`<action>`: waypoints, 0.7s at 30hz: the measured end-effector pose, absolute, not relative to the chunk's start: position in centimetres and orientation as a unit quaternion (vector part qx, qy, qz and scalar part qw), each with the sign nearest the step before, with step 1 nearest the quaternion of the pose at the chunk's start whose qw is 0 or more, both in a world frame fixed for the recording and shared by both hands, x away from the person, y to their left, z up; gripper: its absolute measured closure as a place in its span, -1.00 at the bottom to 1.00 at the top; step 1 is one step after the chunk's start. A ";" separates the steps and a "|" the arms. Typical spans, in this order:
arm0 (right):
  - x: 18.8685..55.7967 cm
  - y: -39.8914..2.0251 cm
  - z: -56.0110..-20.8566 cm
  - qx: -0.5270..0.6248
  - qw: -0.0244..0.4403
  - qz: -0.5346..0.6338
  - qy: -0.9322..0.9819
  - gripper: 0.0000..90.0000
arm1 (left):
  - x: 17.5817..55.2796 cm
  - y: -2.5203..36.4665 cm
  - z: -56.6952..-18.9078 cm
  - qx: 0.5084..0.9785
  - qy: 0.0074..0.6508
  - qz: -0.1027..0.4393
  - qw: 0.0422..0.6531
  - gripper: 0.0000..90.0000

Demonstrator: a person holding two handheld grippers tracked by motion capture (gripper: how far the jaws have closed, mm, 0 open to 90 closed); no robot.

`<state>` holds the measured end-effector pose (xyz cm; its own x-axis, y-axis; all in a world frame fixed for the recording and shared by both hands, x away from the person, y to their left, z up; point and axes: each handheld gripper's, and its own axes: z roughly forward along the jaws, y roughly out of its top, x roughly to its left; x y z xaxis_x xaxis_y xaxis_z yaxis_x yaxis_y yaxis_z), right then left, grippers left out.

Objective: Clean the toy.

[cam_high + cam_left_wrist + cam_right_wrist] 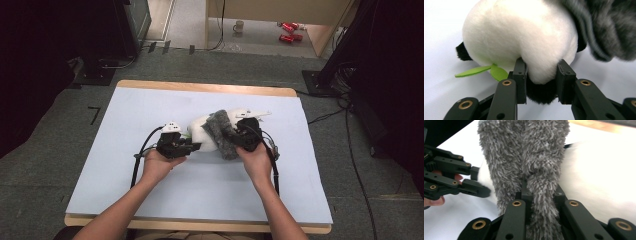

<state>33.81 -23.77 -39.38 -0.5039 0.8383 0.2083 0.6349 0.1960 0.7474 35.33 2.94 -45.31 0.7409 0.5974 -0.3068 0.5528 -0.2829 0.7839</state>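
On the table (150,200), both grippers clamp an unlabelled plush panda (519,37) and grey sock (524,157).

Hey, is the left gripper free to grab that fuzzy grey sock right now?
Probably not. The left gripper has its jaws clamped on the white plush panda toy, so it would have to let go first. The fuzzy grey sock is already pinched by the right gripper.

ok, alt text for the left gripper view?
The left tool is shut on a white and black plush panda, its jaws pinching a white bulge with a black patch. A green felt leaf sticks out at left; a grey fuzzy sock drapes the panda's upper right.
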 end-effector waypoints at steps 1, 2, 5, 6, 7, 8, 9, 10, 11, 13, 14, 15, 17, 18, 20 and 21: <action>33.7 -24.7 -38.9 0.489 0.129 0.415 0.756 0.76 | 35.5 3.1 -45.4 0.798 0.362 0.021 0.482 0.49; 33.7 -24.7 -38.9 0.489 0.129 0.415 0.756 0.76 | 35.5 3.1 -45.4 0.798 0.362 0.021 0.482 0.49; 33.5 -25.9 -38.7 0.501 0.132 0.417 0.746 0.76 | 35.6 2.9 -45.3 0.800 0.358 0.023 0.481 0.49; 33.5 -26.2 -38.8 0.503 0.134 0.417 0.745 0.76 | 35.6 2.8 -45.3 0.803 0.353 0.026 0.479 0.49; 33.4 -26.9 -38.9 0.510 0.135 0.418 0.739 0.76 | 35.7 2.7 -45.4 0.805 0.349 0.031 0.480 0.49; 33.4 -27.2 -38.9 0.513 0.137 0.418 0.737 0.76 | 35.8 2.7 -45.5 0.804 0.349 0.029 0.481 0.49; 33.4 -27.2 -38.9 0.513 0.137 0.418 0.737 0.76 | 35.8 2.7 -45.5 0.804 0.349 0.029 0.481 0.49; 33.4 -27.9 -39.0 0.520 0.139 0.421 0.730 0.76 | 36.0 2.8 -45.5 0.805 0.348 0.028 0.480 0.49; 33.4 -27.9 -39.0 0.520 0.139 0.421 0.730 0.76 | 36.0 2.8 -45.5 0.805 0.348 0.028 0.480 0.49; 33.4 -28.5 -39.1 0.526 0.143 0.422 0.725 0.76 | 36.1 2.8 -45.5 0.805 0.348 0.027 0.481 0.49; 33.3 -29.1 -39.2 0.532 0.149 0.419 0.720 0.76 | 36.2 2.8 -45.5 0.805 0.348 0.027 0.481 0.49; 33.3 -29.1 -39.2 0.532 0.149 0.419 0.720 0.76 | 36.2 2.8 -45.5 0.805 0.347 0.026 0.481 0.49; 33.4 -29.8 -39.5 0.542 0.146 0.421 0.713 0.75 | 36.2 2.8 -45.6 0.805 0.346 0.027 0.481 0.49; 33.4 -30.0 -39.6 0.544 0.145 0.421 0.711 0.75 | 36.1 2.7 -45.6 0.806 0.345 0.026 0.481 0.49; 33.5 -30.1 -39.7 0.545 0.145 0.421 0.710 0.75 | 36.1 2.7 -45.6 0.807 0.343 0.028 0.480 0.49; 33.5 -30.1 -39.8 0.545 0.146 0.421 0.710 0.75 | 36.1 2.7 -45.6 0.807 0.343 0.028 0.480 0.49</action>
<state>33.49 -30.12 -39.77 -0.3629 0.8971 0.2520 0.6522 0.0514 0.7563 36.11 2.71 -45.57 0.7628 0.5811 -0.2838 0.5267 -0.3037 0.7939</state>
